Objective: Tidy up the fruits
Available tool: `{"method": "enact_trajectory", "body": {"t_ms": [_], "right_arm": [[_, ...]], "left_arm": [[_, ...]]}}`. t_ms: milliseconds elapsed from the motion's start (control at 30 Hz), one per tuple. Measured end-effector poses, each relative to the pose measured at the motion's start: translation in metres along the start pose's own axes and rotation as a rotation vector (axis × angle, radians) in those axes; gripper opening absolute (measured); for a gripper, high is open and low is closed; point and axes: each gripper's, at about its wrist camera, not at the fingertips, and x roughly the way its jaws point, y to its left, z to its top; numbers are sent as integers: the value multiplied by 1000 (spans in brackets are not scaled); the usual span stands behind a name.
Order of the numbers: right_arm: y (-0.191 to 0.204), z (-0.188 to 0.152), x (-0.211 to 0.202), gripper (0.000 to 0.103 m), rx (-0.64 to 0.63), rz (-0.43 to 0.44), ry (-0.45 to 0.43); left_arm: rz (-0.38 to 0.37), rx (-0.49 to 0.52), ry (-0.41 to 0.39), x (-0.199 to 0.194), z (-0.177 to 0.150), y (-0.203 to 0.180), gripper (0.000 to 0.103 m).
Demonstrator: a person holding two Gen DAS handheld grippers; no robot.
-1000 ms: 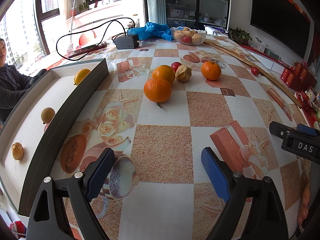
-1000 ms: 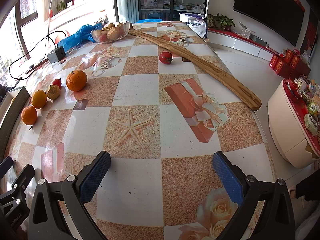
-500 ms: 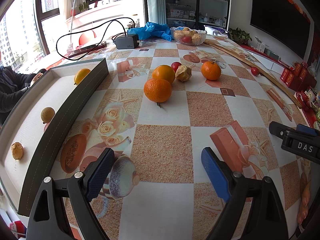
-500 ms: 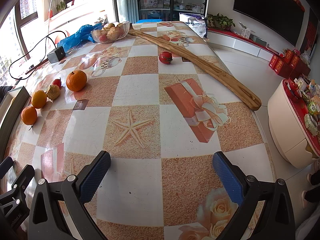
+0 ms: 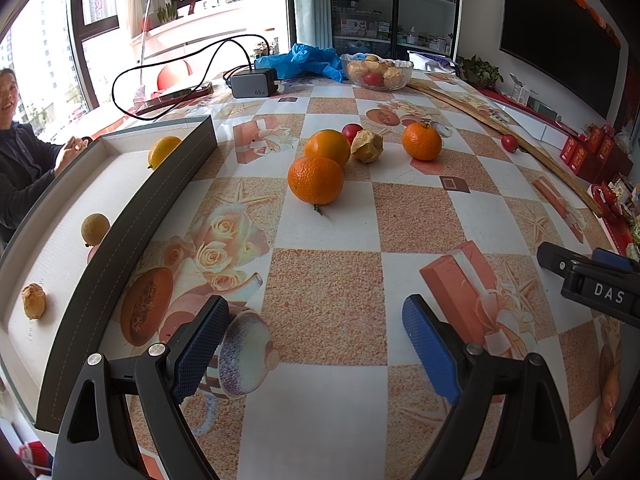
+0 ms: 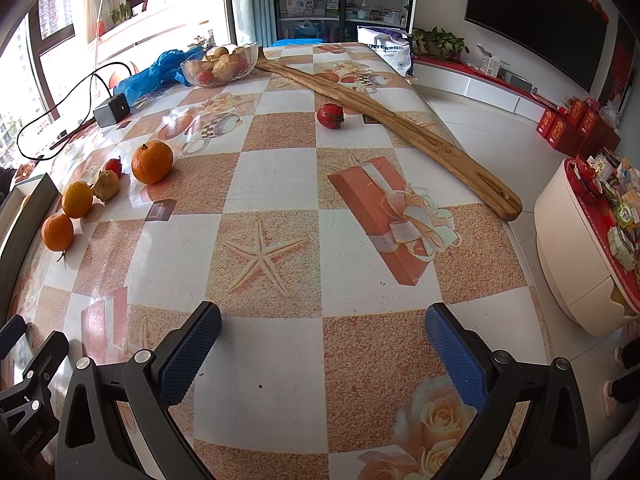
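Left wrist view: the left hand-held gripper (image 5: 312, 344) was held wide open over the patterned surface (image 5: 320, 288), with nothing between its pads. Three oranges (image 5: 315, 179), a red tomato (image 5: 352, 131) and a tan fruit (image 5: 367, 145) were clustered at twelve o'clock, well apart from it. A tray (image 5: 132, 216) with a lemon (image 5: 164, 151) was seen at ten o'clock. The right hand-held gripper (image 6: 322, 354) was likewise spread wide and empty; another tomato (image 6: 330, 116) lay at twelve o'clock beside a wooden board (image 6: 400, 128).
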Motion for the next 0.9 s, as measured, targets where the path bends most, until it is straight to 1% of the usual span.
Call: {"method": "enact_trajectory", "body": {"t_ms": [133,233,900], "right_arm": [[0,0,0,102,0,0,0],[0,0,0,102,0,0,0],[0,0,0,102,1,-1,0]], "left_arm": [[2,-1,1,0,0,0,92],[4,-15,16,1,0,3,97],[4,-11,16,0,0,3,97]]}}
